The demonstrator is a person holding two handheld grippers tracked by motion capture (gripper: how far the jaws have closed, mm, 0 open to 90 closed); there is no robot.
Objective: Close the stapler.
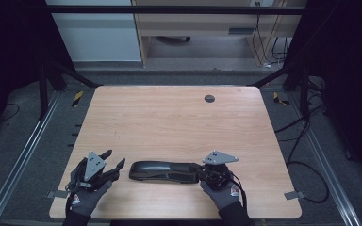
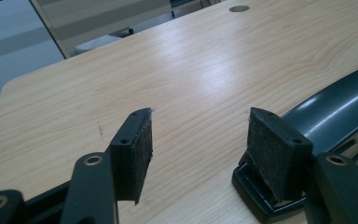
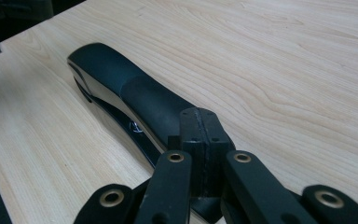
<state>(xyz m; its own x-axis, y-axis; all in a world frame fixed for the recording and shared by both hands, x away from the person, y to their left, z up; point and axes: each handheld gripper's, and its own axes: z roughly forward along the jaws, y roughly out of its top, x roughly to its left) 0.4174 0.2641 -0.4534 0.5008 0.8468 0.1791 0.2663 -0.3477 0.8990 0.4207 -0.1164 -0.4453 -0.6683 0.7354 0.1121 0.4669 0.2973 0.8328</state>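
The black stapler (image 1: 166, 171) lies lengthwise near the bench's (image 1: 169, 117) front edge. The right tool (image 3: 200, 140), jaws pressed together, rests on its right end; probably pinning it, though contact is hard to judge. The left tool (image 2: 205, 149) stands apart at the stapler's left end. Straddle that end squarely before closing.

Right gripper (image 3: 200, 140) over a black stapler (image 3: 135, 93) on a wooden table (image 3: 284, 60).
Its jaws are pressed together above the stapler's near end; the stapler lies lengthwise, pointing away.
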